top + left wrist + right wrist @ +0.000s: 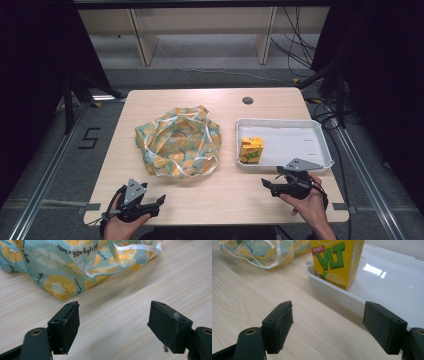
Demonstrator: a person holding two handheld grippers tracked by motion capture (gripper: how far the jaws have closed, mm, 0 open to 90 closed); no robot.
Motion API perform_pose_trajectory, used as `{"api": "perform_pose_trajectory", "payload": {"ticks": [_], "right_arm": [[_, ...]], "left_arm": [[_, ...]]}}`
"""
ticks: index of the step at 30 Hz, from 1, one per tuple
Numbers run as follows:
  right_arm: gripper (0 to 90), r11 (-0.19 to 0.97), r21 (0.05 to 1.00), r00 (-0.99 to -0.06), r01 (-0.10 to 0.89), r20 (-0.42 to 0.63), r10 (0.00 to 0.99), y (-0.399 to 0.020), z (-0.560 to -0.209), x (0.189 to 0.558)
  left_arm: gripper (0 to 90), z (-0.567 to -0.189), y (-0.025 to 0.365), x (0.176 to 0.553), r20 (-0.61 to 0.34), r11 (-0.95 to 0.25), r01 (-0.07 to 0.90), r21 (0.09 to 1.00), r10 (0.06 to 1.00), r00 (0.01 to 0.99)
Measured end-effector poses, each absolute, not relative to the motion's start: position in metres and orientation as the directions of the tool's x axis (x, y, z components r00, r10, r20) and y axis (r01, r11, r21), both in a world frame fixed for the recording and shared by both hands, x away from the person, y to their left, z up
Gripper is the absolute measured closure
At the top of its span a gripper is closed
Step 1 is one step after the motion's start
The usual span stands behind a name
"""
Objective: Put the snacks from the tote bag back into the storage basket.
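A yellow VLT lemon tea carton point(251, 149) point(335, 261) stands upright in the front left corner of a white tray point(305, 140) point(387, 290). A teal cloth bag with an orange fruit print and white ribbon handles point(178, 141) point(67, 265) point(262, 250) lies crumpled in the middle of the table. My right gripper point(270, 185) point(328, 325) is open with nothing between its jaws, just in front of the tray's near rim. My left gripper point(157, 202) point(113, 327) rests open at the table's front left, short of the bag.
The light wooden table point(210, 200) has a round cable hole point(247, 100) at the back. Dark curtains and metal floor rails flank it. A wooden shelf frame and cables stand behind.
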State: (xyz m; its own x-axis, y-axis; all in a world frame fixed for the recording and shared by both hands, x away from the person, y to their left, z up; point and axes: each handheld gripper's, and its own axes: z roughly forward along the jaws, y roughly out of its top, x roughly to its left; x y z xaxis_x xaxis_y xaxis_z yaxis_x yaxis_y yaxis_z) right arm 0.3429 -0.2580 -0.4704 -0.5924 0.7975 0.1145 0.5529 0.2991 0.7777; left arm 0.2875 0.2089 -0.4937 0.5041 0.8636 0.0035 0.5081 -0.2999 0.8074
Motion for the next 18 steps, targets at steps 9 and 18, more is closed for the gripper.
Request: {"api": "perform_pose_trajectory", "payload": {"ticks": [9, 18], "right_arm": [[19.7, 0.332, 0.773, -0.611, 0.541, 0.09, 0.787, -0.271, -0.48, 0.333], [18.0, 0.345, 0.75, -0.618, 0.564, 0.107, 0.779, -0.275, -0.487, 0.317]], "left_arm": [[24.4, -0.495, 0.208, 0.288, 0.002, -0.304, 0.509, 0.805, 0.86, 0.51], [24.4, -0.497, 0.208, 0.289, -0.007, -0.302, 0.515, 0.802, 0.858, 0.514]]}}
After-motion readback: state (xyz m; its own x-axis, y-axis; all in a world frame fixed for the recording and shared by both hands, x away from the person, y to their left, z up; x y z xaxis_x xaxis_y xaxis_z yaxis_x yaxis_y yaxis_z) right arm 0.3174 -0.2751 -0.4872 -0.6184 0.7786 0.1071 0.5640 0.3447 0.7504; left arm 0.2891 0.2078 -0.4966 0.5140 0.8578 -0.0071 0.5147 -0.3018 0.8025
